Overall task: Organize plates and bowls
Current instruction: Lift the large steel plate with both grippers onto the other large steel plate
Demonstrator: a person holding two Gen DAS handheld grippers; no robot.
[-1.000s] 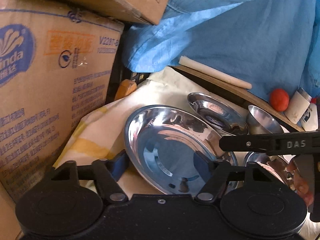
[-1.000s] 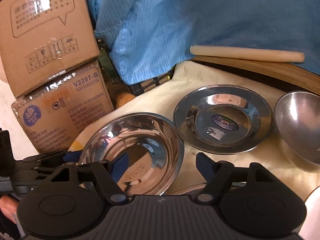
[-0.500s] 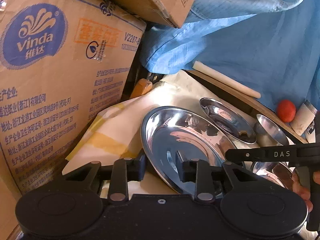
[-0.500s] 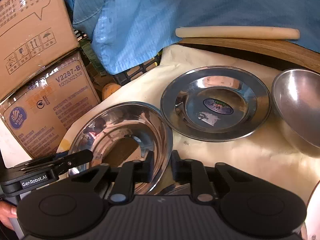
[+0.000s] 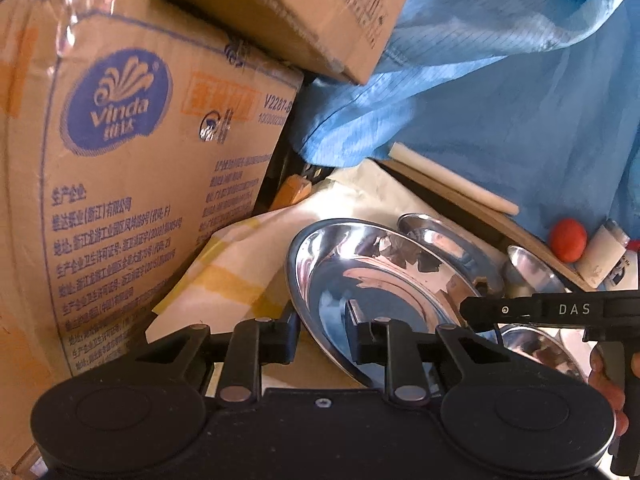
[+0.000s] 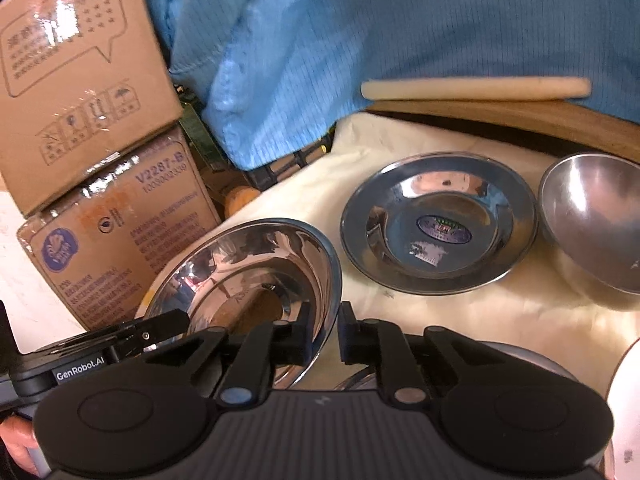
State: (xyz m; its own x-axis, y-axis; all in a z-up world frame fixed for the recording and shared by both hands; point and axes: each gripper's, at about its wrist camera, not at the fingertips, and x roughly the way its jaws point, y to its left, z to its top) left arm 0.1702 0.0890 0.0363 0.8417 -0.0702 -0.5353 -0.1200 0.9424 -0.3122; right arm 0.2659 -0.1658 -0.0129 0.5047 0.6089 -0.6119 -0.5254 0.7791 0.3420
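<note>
Steel bowl, round, mirror-bright, tilted on cream cloth.
Left tongs closing on its near rim; right tongs clenched on the opposite rim. Beside: flat-rimmed steel plate, matte bowl.

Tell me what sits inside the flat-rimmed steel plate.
The plate holds only two stickers: an oval label at its centre and a torn whitish one beside it. Nothing covers its inside. Underneath cannot be seen.

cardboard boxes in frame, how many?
2: the Vinda box at left, and a plain box stacked on top of it. More may sit out of view.
</note>
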